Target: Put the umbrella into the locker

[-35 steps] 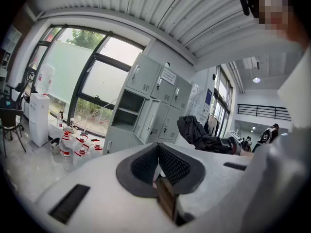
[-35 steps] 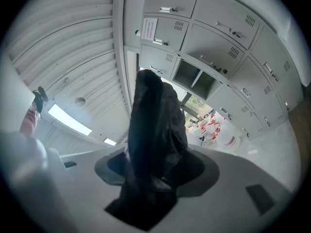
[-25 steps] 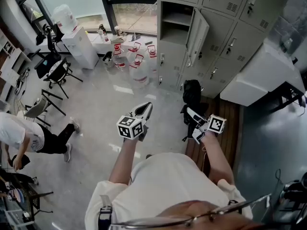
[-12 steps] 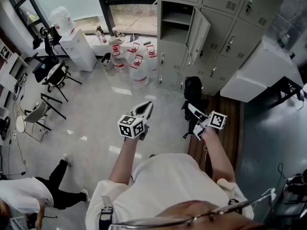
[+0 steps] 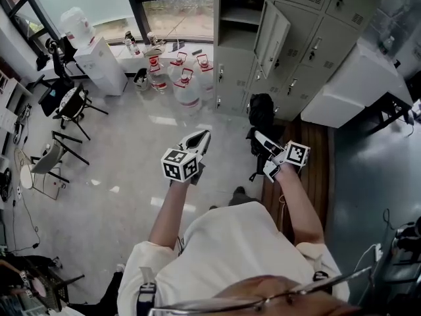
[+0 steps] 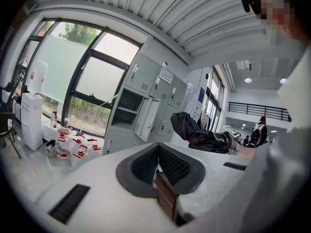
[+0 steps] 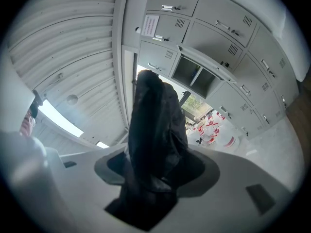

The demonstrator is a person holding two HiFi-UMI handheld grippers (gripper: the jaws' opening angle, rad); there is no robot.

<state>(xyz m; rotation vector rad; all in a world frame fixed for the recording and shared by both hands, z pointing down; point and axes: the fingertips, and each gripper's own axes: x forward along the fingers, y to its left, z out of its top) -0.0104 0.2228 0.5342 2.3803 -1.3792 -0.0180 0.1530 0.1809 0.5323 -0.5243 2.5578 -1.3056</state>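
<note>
One umbrella [image 5: 262, 118], black and folded with loose, crumpled fabric, clamped between the fingers of the right gripper [image 5: 266, 155] and pointing toward the locker [image 5: 238, 13], a grey metal compartment in a bank of units with its door [image 5: 274, 39] swung open and a shelf inside.

The bystander has walked off; a shoe [image 5: 238, 192] shows below the umbrella [image 5: 261, 114].

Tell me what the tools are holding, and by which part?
The right tool grips a black folded umbrella around its bunched cloth, near one end. The left tool is shut and empty.
</note>
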